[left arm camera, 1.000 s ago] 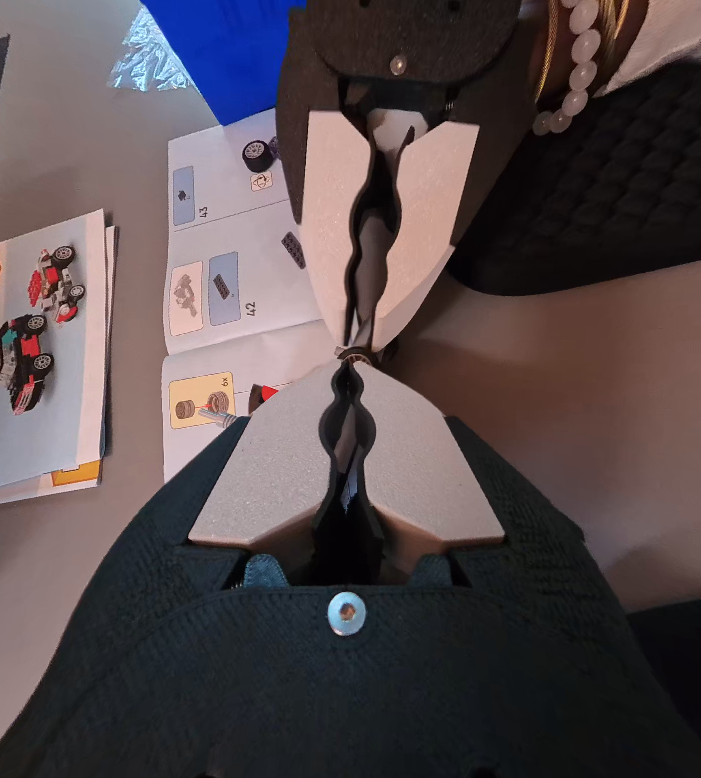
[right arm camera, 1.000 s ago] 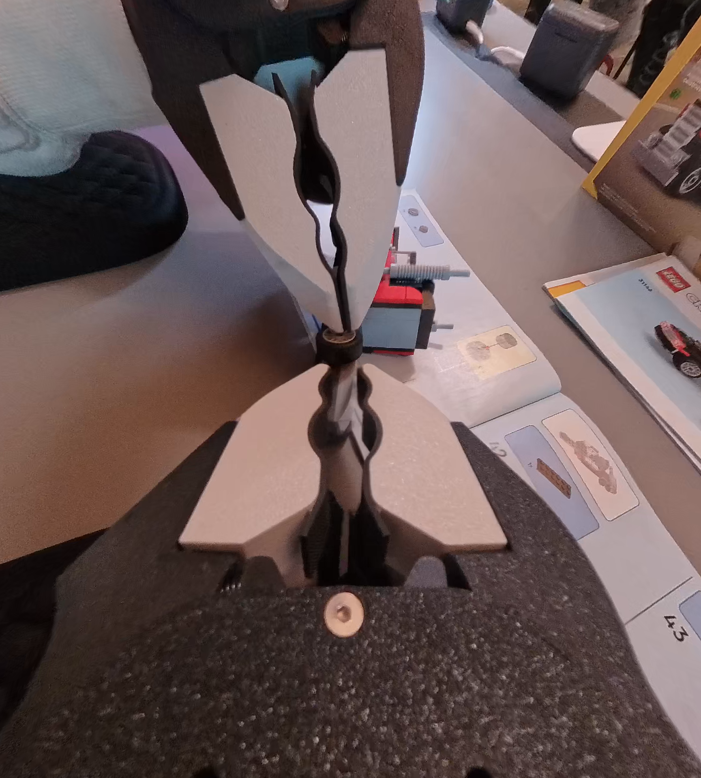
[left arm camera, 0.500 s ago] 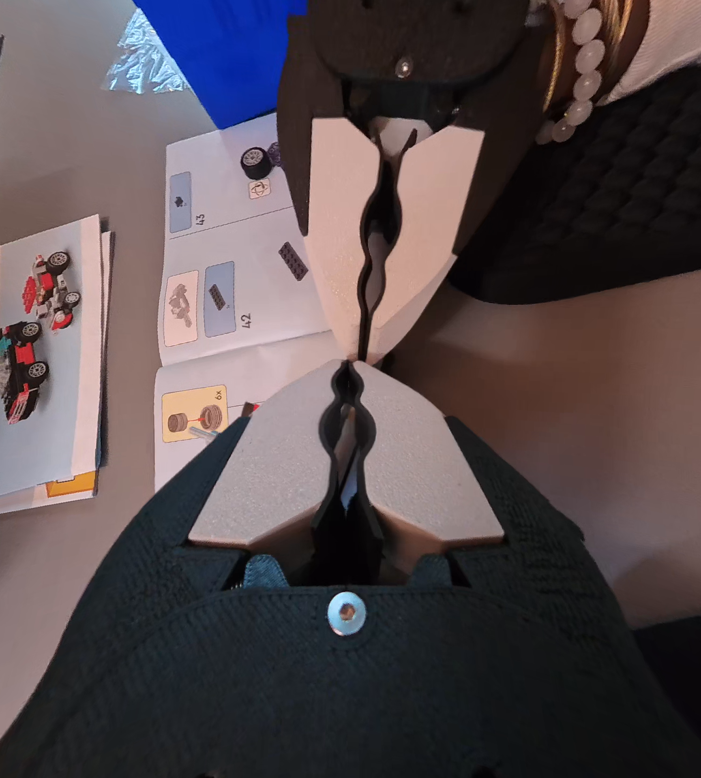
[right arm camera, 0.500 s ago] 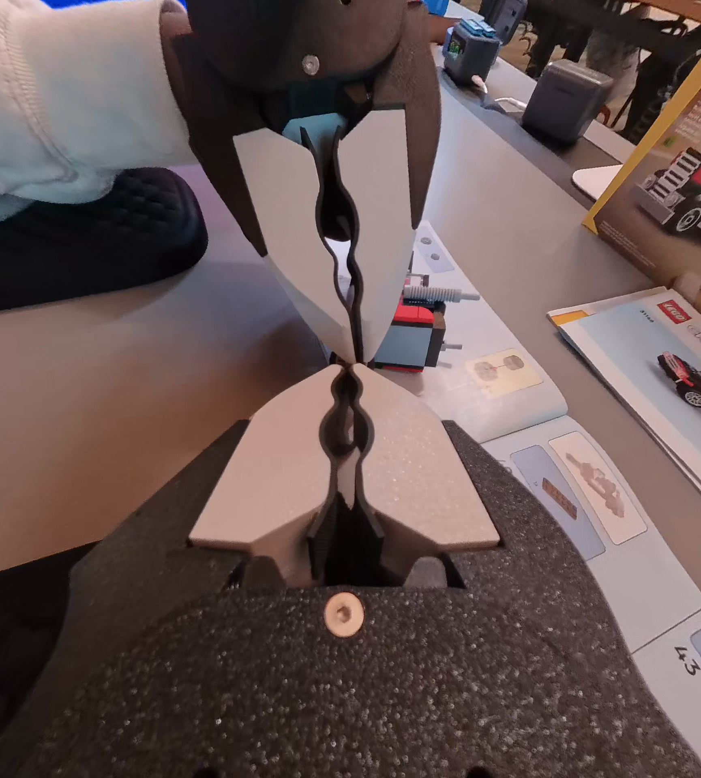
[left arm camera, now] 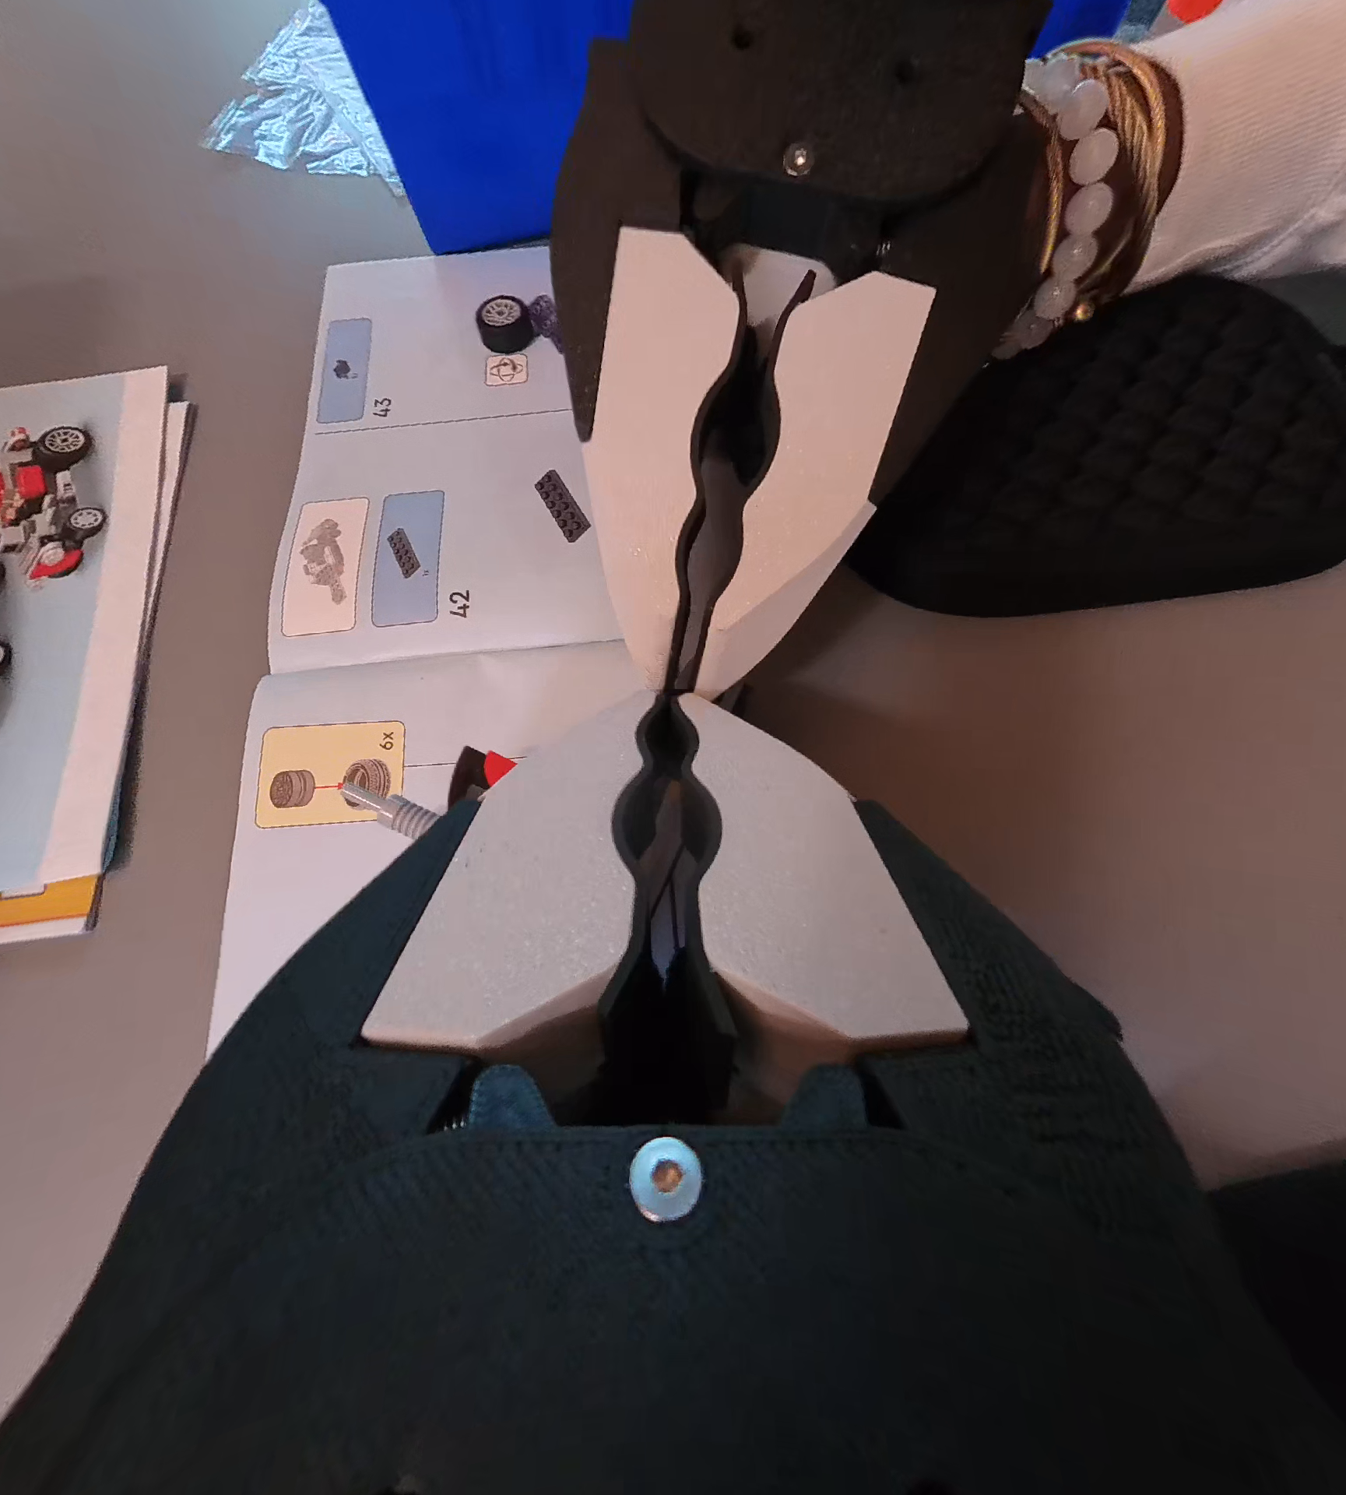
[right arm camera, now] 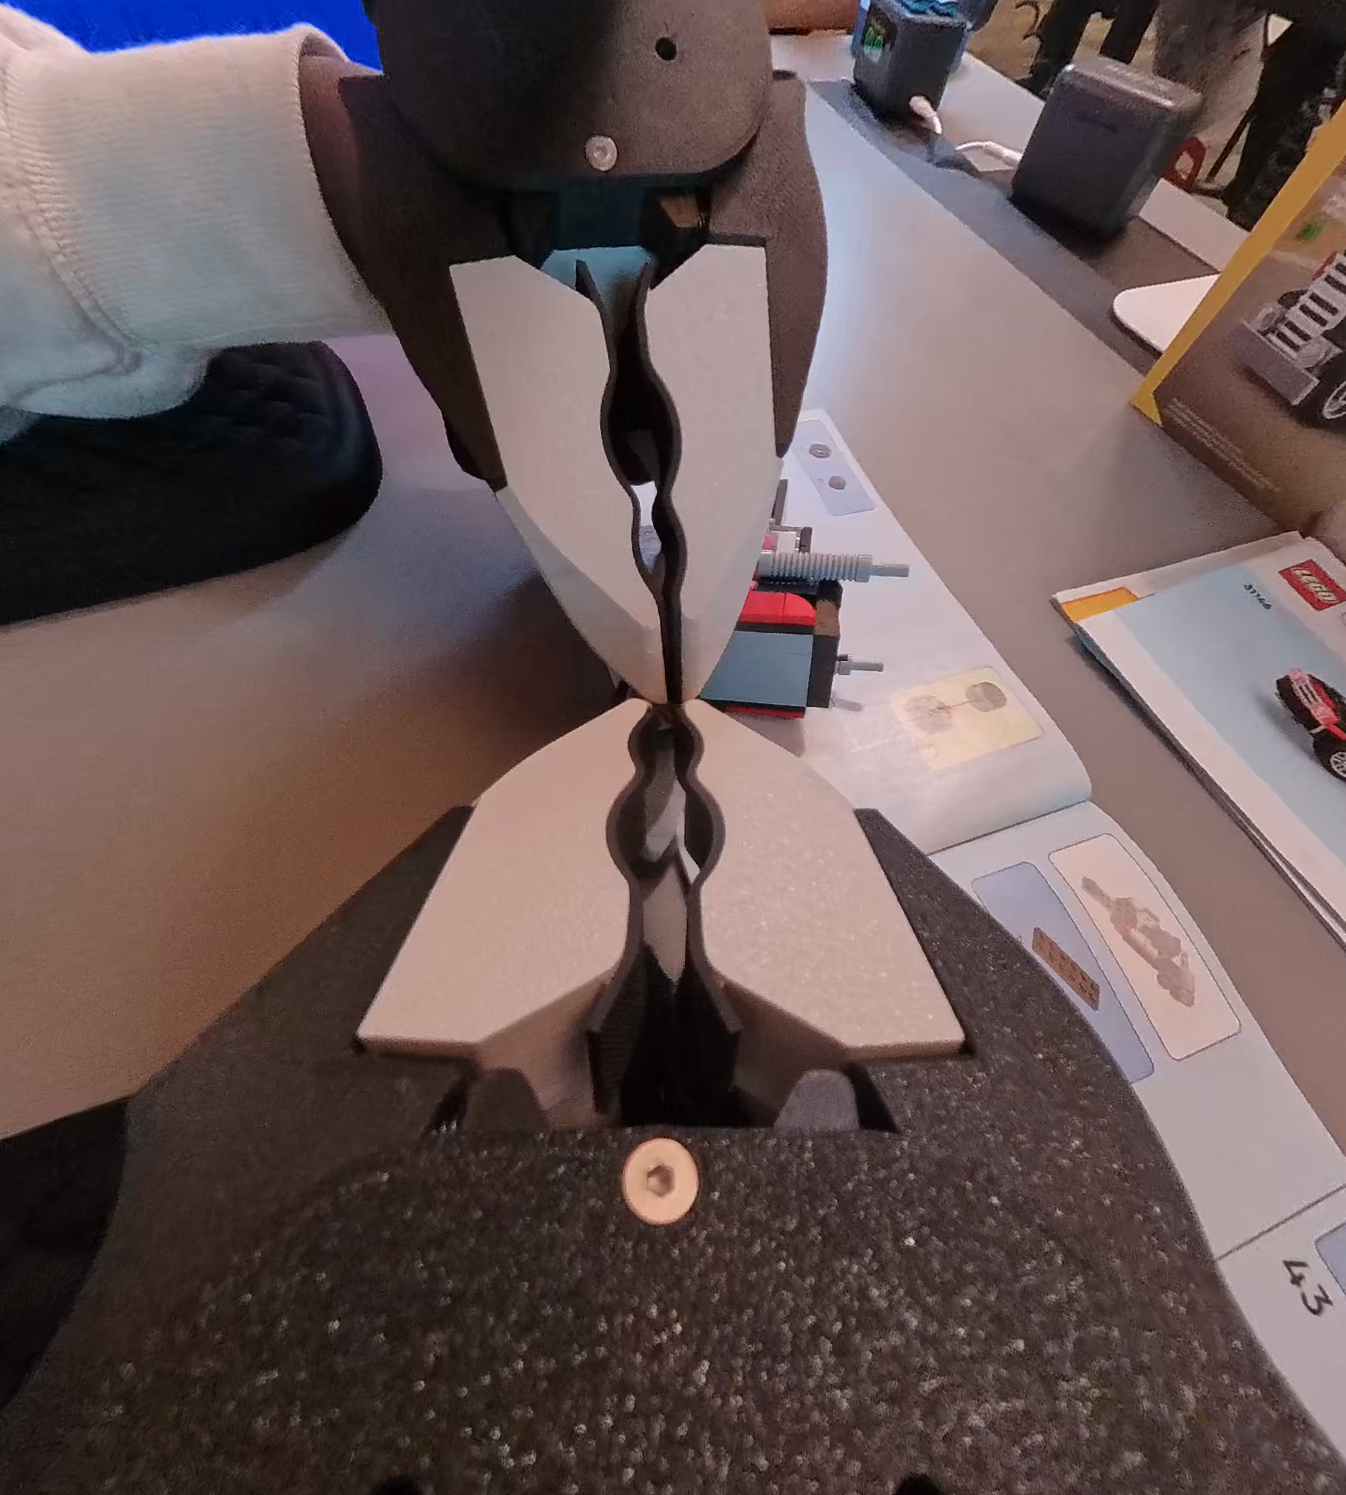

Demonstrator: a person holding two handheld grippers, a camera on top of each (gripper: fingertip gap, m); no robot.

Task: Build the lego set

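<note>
Grippers meet tip to tip above the grey table (left arm camera: 1058,809): the left gripper (left arm camera: 665,712) and right gripper (right arm camera: 665,712), each with pale grey wavy-edged fingers, are closed with the jaws pressed together; whether a small piece sits between them I cannot tell. Just behind, the partly built red, black and blue-grey lego vehicle (right arm camera: 783,647) rests on the open white instruction booklet (left arm camera: 443,518), a small black tyre (left arm camera: 503,323) farther along the page

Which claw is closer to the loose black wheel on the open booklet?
Right. The body of the right claw is just beside the wheel; the left claw sits over the booklet's other page. Tips meet.
</note>
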